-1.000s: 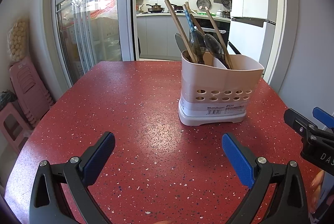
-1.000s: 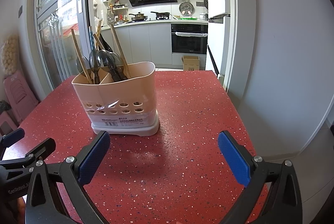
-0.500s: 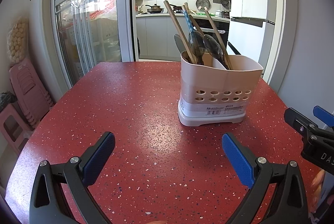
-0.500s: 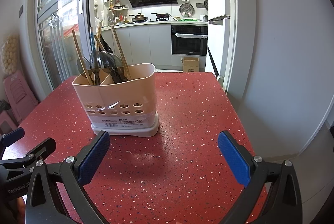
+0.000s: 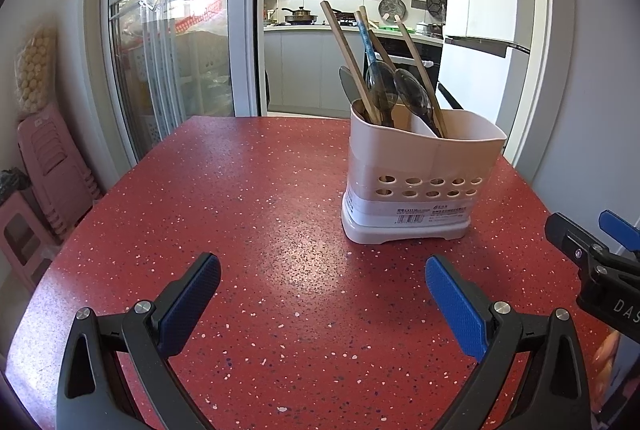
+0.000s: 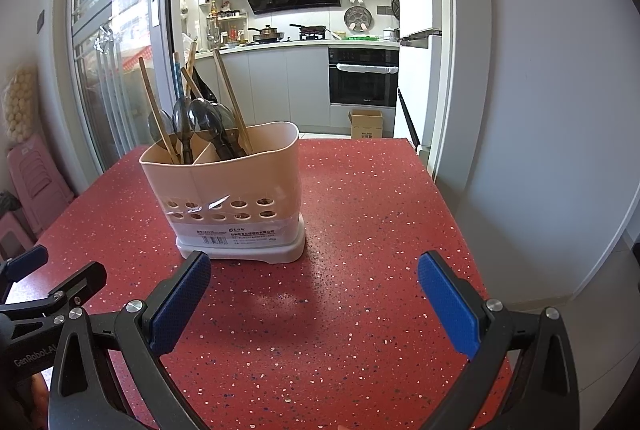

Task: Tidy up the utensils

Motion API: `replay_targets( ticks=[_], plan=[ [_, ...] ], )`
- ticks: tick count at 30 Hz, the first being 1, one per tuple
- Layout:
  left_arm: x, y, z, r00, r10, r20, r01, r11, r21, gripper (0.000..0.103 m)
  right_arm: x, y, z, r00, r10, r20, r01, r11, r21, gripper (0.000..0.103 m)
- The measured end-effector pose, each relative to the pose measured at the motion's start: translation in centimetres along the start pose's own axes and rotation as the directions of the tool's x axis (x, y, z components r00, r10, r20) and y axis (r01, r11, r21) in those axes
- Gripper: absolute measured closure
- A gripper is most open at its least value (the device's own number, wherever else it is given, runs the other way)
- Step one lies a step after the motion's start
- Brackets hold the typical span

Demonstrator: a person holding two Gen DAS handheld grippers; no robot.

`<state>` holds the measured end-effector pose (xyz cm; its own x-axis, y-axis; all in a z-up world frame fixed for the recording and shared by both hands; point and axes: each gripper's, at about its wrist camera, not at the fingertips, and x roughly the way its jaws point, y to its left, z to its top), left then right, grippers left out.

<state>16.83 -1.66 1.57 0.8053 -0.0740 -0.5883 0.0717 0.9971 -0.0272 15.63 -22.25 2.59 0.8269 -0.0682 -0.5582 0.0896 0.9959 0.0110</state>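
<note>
Utensil caddy (image 5: 424,173) upright on the red speckled table (image 5: 240,189), chopsticks (image 5: 348,57) and dark spoons (image 6: 200,121) standing near-vertical in its rear compartments. Both tongs gape wide and empty — left gripper (image 5: 320,294) has it ahead-right; right gripper (image 6: 312,290), apparently nearer, has it ahead-left, just beyond its left pad.

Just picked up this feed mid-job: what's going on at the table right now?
A person holds two grippers over a red speckled table, both open and empty. The left gripper and right gripper hover short of a beige utensil holder. The holder stands upright with wooden chopsticks and dark spoons already in its compartments. No loose utensils show on the table, so the sorting looks done or nearly so.
</note>
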Motion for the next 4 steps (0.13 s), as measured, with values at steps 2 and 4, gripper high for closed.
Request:
replay_targets(
  ticks=[2, 4],
  plan=[
    [-0.01, -0.02, 0.04, 1.000, -0.001, 0.001, 0.001, 1.000, -0.001, 0.000, 0.02, -0.01, 0.00, 1.000, 0.001, 0.000, -0.001, 1.000, 0.000, 0.000],
    [-0.01, 0.00, 0.03, 1.000, -0.003, 0.000, 0.003, 1.000, -0.003, 0.000, 0.01, 0.01, 0.01, 1.000, 0.000, 0.000, 0.000, 1.000, -0.001, 0.000]
  ],
)
